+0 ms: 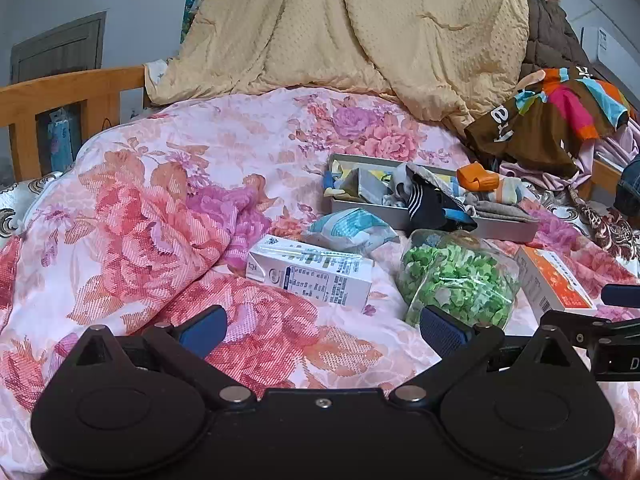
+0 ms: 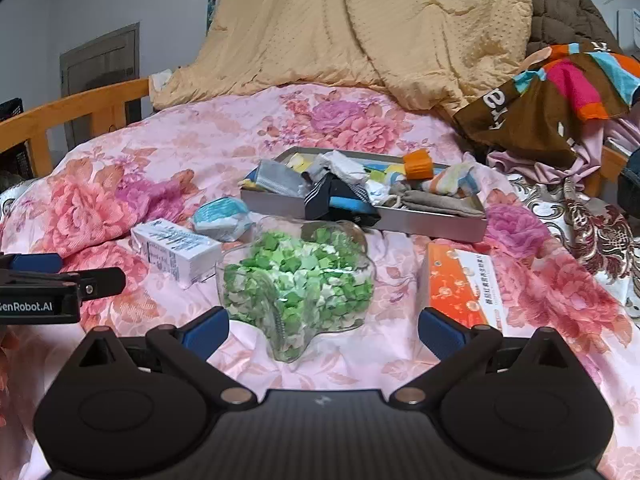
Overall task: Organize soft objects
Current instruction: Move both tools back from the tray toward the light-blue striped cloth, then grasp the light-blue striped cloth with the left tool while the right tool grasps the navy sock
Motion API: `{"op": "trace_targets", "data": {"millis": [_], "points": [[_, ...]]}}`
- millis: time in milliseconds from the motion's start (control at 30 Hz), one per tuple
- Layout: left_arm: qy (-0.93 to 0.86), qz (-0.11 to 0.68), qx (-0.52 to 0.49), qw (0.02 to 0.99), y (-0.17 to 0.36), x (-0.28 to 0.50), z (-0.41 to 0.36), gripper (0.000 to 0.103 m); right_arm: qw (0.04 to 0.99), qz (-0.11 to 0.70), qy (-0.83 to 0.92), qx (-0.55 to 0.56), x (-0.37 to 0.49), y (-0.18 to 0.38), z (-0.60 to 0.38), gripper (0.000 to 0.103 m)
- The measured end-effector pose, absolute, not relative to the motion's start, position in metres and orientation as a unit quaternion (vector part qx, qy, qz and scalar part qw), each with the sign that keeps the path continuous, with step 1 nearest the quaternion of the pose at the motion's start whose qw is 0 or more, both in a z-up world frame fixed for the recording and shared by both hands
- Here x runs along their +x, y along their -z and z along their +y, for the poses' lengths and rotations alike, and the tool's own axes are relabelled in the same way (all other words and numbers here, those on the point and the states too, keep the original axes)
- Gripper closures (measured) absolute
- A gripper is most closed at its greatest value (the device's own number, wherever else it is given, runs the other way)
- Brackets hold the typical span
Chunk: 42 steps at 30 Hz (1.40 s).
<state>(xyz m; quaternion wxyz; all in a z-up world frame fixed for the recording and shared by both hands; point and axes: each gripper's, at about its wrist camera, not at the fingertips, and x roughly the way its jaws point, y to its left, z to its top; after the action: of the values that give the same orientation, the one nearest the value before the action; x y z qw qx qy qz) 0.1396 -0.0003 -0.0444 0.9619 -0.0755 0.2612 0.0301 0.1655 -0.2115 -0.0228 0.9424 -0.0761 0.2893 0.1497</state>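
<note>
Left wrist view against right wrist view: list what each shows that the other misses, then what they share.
Only the left wrist view shows the right gripper entering at the edge. Only the right wrist view shows the left gripper from the side, with its GenRobot.AI label. Both show the grey tray of soft items, the clear jar of green paper stars, the white carton, the orange box and the floral quilt.

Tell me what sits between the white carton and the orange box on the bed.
The clear container of green paper stars lies between the white carton and the orange box, clearest in the right wrist view.
</note>
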Motion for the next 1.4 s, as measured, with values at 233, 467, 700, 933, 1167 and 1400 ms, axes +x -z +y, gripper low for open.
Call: {"op": "trace_targets", "data": {"millis": [233, 467, 700, 933, 1167, 1400], "points": [[-0.031, 0.263, -0.071, 0.962, 0.047, 0.140, 0.001, 0.001, 0.938, 0.298, -0.162, -0.069, 0.170, 0.026, -0.209, 0.000], [-0.045, 0.256, -0.070, 0.963, 0.046, 0.139, 0.007, 0.001, 0.937, 0.298, -0.176, -0.045, 0.176, 0.026, -0.208, 0.000], [-0.059, 0.254, -0.069, 0.963, 0.045, 0.144, 0.014, 0.001, 0.940, 0.286, -0.181, -0.035, 0.183, 0.026, -0.204, 0.000], [-0.068, 0.248, -0.073, 0.964, 0.041, 0.155, 0.024, 0.001, 0.946, 0.268, -0.179, -0.031, 0.193, 0.025, -0.202, 0.000], [-0.069, 0.246, -0.078, 0.964, 0.040, 0.167, 0.027, 0.001, 0.949, 0.260, -0.175, -0.030, 0.205, 0.027, -0.199, 0.000], [-0.062, 0.244, -0.071, 0.965, 0.037, 0.189, 0.025, 0.001, 0.948, 0.265, -0.171, -0.031, 0.222, 0.033, -0.196, 0.000]]}}
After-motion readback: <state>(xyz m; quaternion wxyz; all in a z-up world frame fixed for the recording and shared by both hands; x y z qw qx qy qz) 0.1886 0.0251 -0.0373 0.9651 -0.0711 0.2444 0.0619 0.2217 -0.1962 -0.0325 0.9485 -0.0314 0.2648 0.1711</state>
